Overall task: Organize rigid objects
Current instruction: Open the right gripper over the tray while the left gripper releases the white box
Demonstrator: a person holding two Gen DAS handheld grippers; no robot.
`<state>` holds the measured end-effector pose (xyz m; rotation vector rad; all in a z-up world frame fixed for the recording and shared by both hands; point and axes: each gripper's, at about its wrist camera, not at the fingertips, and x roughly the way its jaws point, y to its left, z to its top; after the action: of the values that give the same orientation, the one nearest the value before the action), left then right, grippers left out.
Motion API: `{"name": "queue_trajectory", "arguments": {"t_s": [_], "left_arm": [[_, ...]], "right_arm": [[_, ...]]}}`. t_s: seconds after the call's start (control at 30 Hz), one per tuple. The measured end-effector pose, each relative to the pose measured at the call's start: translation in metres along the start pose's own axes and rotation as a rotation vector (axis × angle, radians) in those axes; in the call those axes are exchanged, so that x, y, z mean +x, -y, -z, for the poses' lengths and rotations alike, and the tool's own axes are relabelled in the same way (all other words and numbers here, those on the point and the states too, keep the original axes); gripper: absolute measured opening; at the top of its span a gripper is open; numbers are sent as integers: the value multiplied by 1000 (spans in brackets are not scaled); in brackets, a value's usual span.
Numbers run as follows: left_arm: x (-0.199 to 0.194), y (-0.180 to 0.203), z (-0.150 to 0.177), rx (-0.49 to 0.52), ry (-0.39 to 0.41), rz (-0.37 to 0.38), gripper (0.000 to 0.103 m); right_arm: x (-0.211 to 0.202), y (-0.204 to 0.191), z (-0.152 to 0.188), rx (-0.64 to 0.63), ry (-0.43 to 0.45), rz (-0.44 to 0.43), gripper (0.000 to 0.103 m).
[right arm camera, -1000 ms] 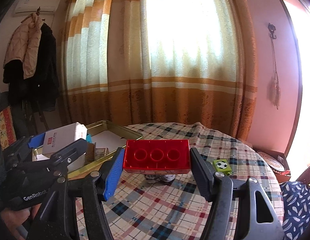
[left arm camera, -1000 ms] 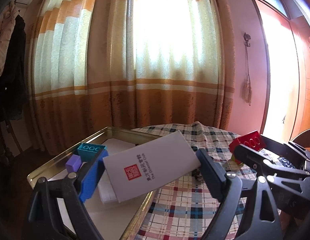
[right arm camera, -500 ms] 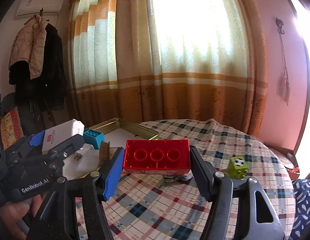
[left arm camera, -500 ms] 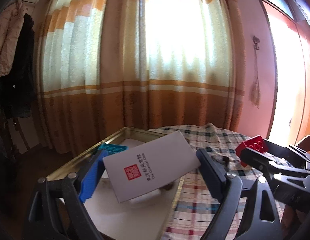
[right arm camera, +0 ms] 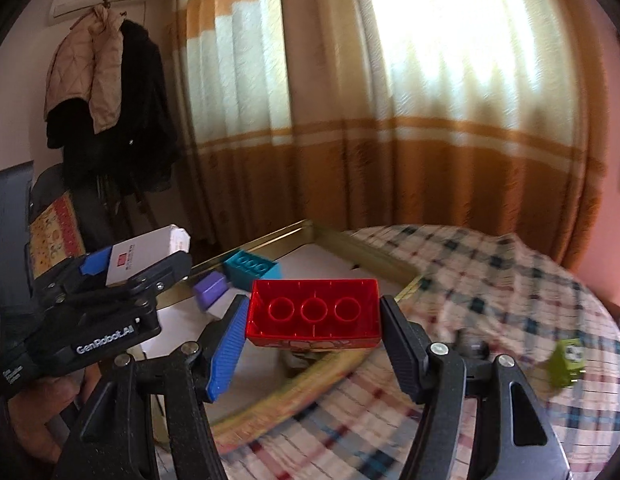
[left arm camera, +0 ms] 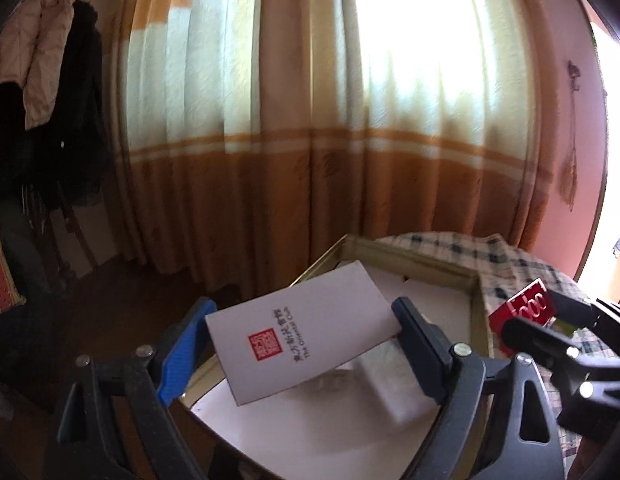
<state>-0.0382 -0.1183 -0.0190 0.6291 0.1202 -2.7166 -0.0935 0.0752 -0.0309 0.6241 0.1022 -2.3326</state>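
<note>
My left gripper [left arm camera: 302, 328] is shut on a white box with a red seal [left arm camera: 302, 328], tilted, held above the near left part of the gold metal tray [left arm camera: 409, 254]. The box also shows at the left of the right wrist view [right arm camera: 146, 250]. My right gripper [right arm camera: 313, 314] is shut on a red building brick [right arm camera: 313, 314], hollow side up, above the tray's right rim [right arm camera: 373, 260]. The brick shows at the right of the left wrist view [left arm camera: 525, 308]. A teal brick [right arm camera: 252, 268] and a purple block [right arm camera: 210, 288] lie in the tray.
A round table with a plaid cloth [right arm camera: 489, 280] carries the tray. A green cube with a football print [right arm camera: 567, 362] sits on the cloth at the right. Small dark items [right arm camera: 469, 346] lie near it. Orange curtains [right arm camera: 389, 120] hang behind; coats [right arm camera: 106, 92] hang at the left.
Both grippers have moved left with their loads. The white box now hangs over the tray's left part, and the red brick has come from over the cloth to the tray's right rim.
</note>
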Motion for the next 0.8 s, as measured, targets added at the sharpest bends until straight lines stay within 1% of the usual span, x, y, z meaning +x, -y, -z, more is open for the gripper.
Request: {"name": "queue_trajectory", "arguments": {"t_s": [0.2, 0.4, 0.47, 0.5, 0.53, 0.6, 0.67, 0.73, 0.8], "left_arm": [[12, -9, 4, -4, -61, -19, 90], [19, -8, 3, -6, -91, -22, 91], [19, -7, 4, -5, -98, -23, 92], [19, -7, 4, -4, -99, -25, 94], [18, -6, 4, -4, -96, -28, 95], [14, -5, 4, -9, -83, -32, 100], [11, -5, 3, -14, -72, -29, 103], [9, -3, 3, -14, -72, -20, 103], [8, 1, 4, -12, -79, -22, 103]], "right_arm": [[28, -20, 6, -33, -84, -43, 66], [43, -36, 13, -76, -145, -88, 67], [42, -41, 14, -93, -141, -101, 70], [40, -43, 15, -105, -135, -106, 75], [37, -45, 15, -113, -129, -109, 76], [30, -44, 17, -133, -114, -100, 76], [24, -39, 19, -132, -102, -86, 76], [15, -26, 20, -103, -91, -78, 76], [3, -7, 22, -67, -79, -48, 76]]}}
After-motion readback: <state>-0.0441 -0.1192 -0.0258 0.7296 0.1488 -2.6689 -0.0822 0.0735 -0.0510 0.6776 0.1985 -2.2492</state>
